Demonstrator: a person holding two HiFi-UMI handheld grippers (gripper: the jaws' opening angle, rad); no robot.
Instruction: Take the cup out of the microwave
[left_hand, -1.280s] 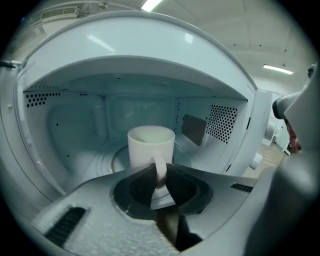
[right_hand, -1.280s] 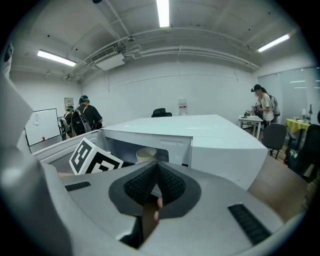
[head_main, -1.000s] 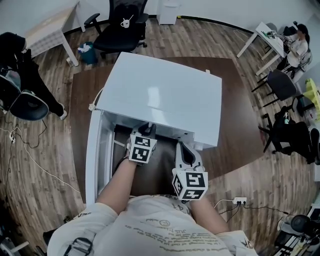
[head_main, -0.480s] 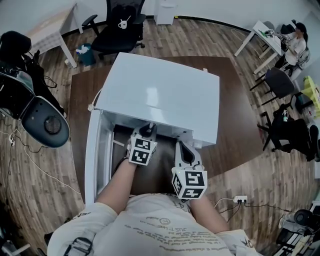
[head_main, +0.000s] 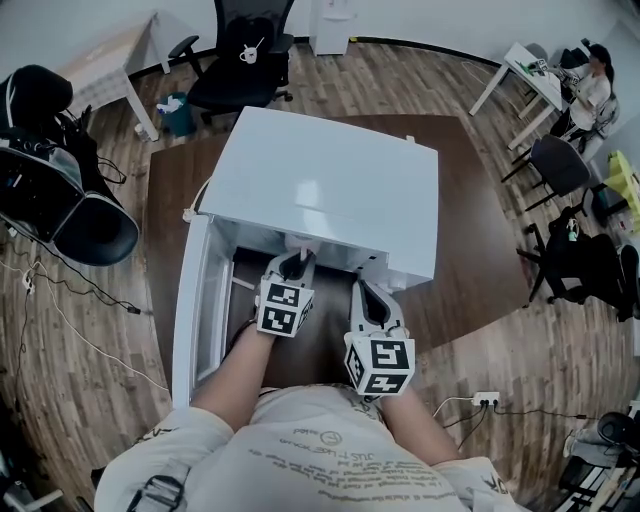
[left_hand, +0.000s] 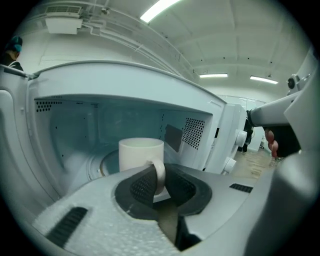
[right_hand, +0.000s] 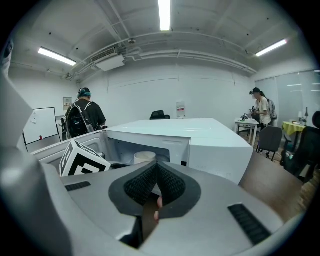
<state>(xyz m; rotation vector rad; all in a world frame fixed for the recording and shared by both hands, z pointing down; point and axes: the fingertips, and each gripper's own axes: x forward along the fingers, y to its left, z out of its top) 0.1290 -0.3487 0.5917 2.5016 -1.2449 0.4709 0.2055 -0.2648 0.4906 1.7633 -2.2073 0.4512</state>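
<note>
A white cup (left_hand: 140, 155) stands in the open cavity of the white microwave (head_main: 320, 190), and its rim shows in the right gripper view (right_hand: 145, 156). My left gripper (left_hand: 159, 182) reaches into the cavity with the cup's handle between its dark pads. The jaws are closing and the pads press on the handle. From the head view the left gripper (head_main: 295, 262) sits at the microwave's mouth, with a white bit of the cup (head_main: 299, 242) just beyond it. My right gripper (right_hand: 156, 184) hangs shut and empty in front of the microwave, right of the left one (head_main: 365, 296).
The microwave door (head_main: 192, 300) swings open to the left. The microwave stands on a brown table (head_main: 480, 250). Office chairs, desks and people stand around the room; a person with a backpack (right_hand: 85, 117) is behind the microwave. A power strip (head_main: 479, 402) lies on the floor.
My left gripper has drawn back slightly toward me, and a white bit of the cup now shows at the microwave's mouth. The right gripper has stayed put.
</note>
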